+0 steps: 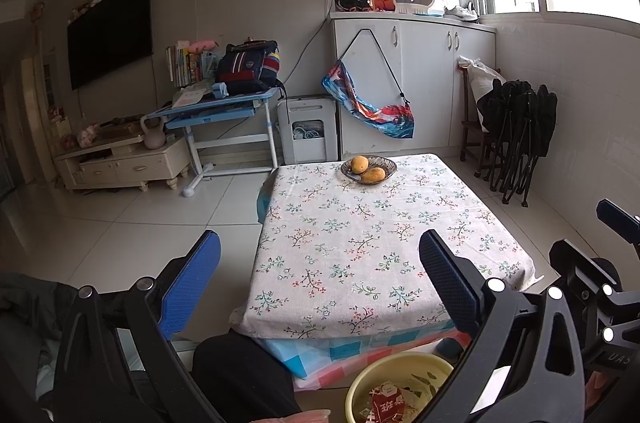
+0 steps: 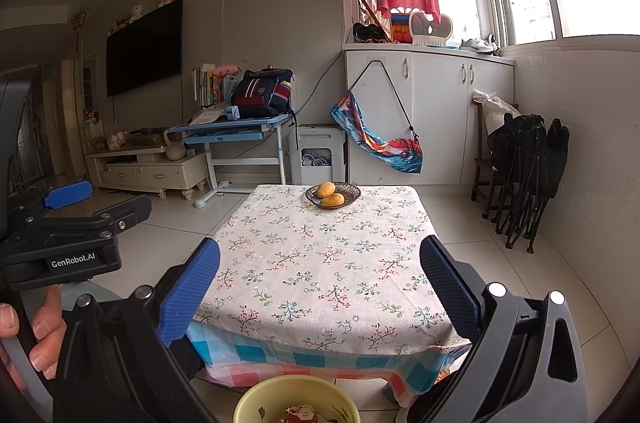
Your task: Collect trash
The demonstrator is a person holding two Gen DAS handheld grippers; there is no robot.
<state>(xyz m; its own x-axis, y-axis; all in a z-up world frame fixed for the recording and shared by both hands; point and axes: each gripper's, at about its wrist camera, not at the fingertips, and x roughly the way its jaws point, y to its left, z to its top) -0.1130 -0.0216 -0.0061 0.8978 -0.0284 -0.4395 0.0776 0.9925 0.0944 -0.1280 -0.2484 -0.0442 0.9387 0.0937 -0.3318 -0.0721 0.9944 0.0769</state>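
A yellow bin [image 1: 374, 375] stands on the floor just in front of the low table, with a red wrapper [image 1: 386, 401] and other scraps inside. The right wrist view catches the same bin [image 2: 256, 399] and wrapper [image 2: 302, 414] at its bottom edge. My left gripper [image 1: 320, 281] hangs open above the table's near edge, nothing between its blue pads. My right gripper [image 2: 320, 283] is open too and holds nothing. The left gripper's body [image 2: 64, 243] shows at the left of the right wrist view, held by a hand [image 2: 32, 335].
The low table [image 1: 360, 247] wears a floral cloth and carries a dark bowl of mangoes [image 1: 369, 170] at its far end. Folded black chairs [image 1: 516, 139] lean on the right wall. A blue desk [image 1: 224, 107] and white cabinets [image 1: 412, 79] stand behind. White tiled floor lies to the left.
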